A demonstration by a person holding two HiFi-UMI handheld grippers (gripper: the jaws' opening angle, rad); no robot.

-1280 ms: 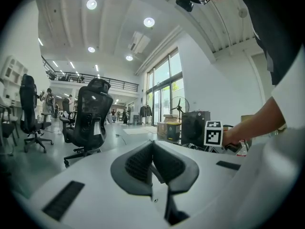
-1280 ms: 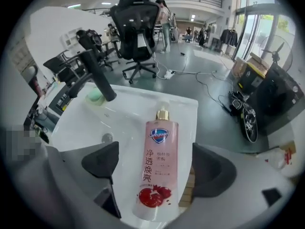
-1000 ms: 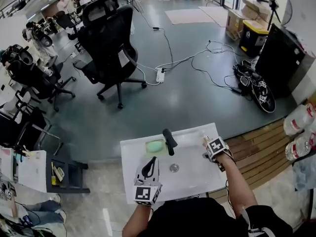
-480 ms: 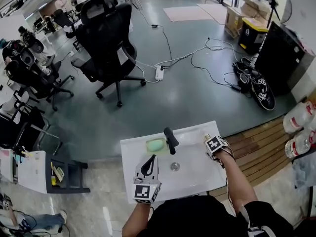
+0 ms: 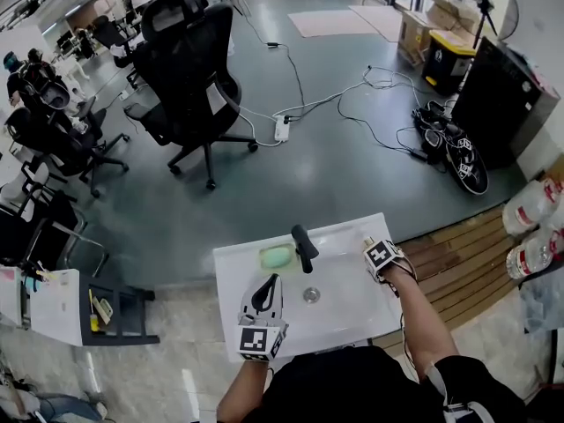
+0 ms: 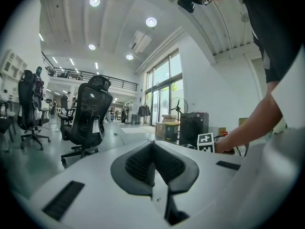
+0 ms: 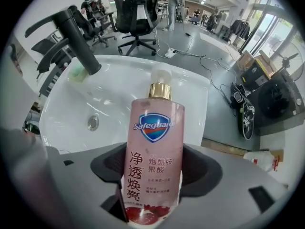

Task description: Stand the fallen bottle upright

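A pink soap bottle [image 7: 152,147] with a gold collar and clear pump lies on the right rim of the white sink [image 5: 344,315], its pump pointing away from the person. My right gripper [image 7: 155,175] points down over it. Its jaws have just been closing, and the pads now press the bottle's lower body from both sides. In the head view, that right gripper [image 5: 381,256] covers most of the bottle. My left gripper [image 5: 267,287] hovers over the sink's front left with its jaws together and nothing between them.
A black faucet [image 5: 304,249] rises at the back middle of the basin, with a green soap bar [image 5: 276,257] to its left and the drain [image 5: 310,295] in front. Office chairs [image 5: 189,69], floor cables and water jugs [image 5: 529,210] surround the sink.
The right gripper has tilted a little over the sink's right rim. The left gripper has kept its place.
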